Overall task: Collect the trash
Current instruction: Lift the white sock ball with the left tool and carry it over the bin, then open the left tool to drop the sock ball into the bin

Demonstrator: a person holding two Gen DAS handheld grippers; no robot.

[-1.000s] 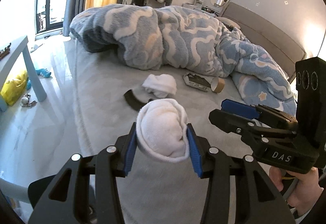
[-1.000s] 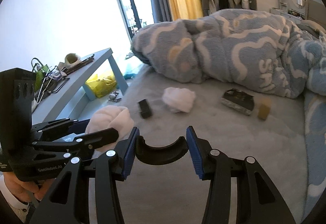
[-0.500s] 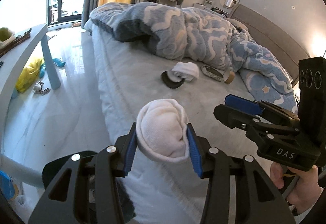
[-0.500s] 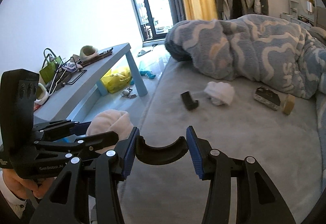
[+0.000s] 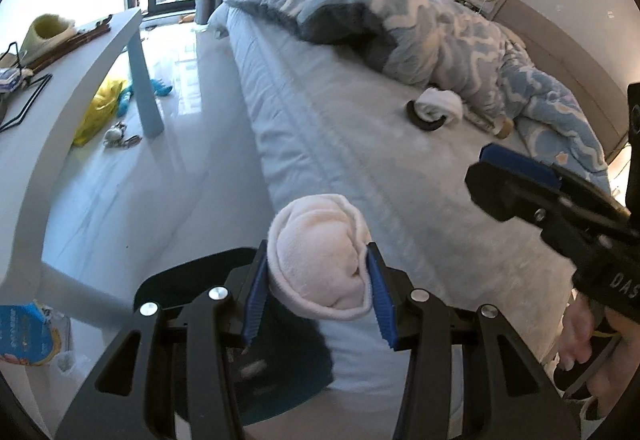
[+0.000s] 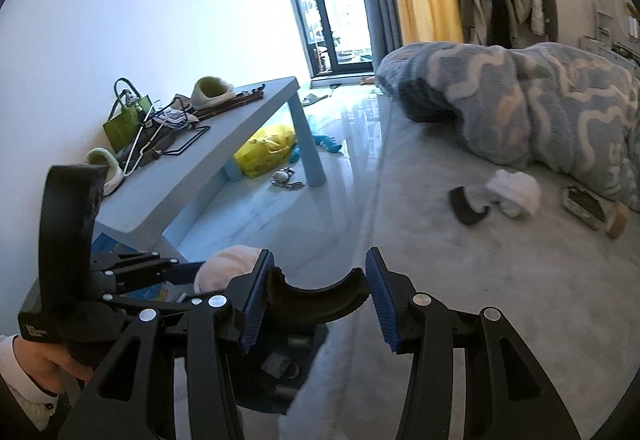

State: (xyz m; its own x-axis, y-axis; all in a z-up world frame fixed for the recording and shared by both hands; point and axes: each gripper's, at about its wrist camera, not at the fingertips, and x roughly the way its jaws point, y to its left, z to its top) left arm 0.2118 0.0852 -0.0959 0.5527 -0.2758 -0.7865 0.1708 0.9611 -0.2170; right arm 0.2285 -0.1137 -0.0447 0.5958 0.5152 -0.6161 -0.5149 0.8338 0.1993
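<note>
Trash in my two grippers is what I carry now, and I go through the scene from left to right. On the far left stands a long pale-blue low table [image 6: 224,156], with a green handbag [image 6: 124,120] and wire hangers on top, and a yellow plastic bag [image 6: 266,150] on the glossy floor below it. Next, low in the left wrist view, I see a dark open bin or bag [image 5: 188,276] beside the bed edge; I cannot tell which it is. My left gripper [image 5: 318,280] pinches a rolled pinkish-white wad of soft cloth or tissue [image 5: 320,256] firmly between its blue pads, above that dark opening. My right gripper [image 6: 318,292] pinches a black curved plastic piece [image 6: 316,296] by its two ends. Further right, on the grey bed sheet [image 6: 440,272], more pieces wait near each other: another black curved piece [image 6: 466,206], a white crumpled wad [image 6: 516,190], a flat dark packet [image 6: 584,206] and a small cardboard tube [image 6: 618,222], all just beside the blue patterned quilt [image 6: 520,104].

My worry: the curved piece is held only at its tips, so a small twist could make it spring out. Also, the wad may fall beside the opening if I release too early.
</note>
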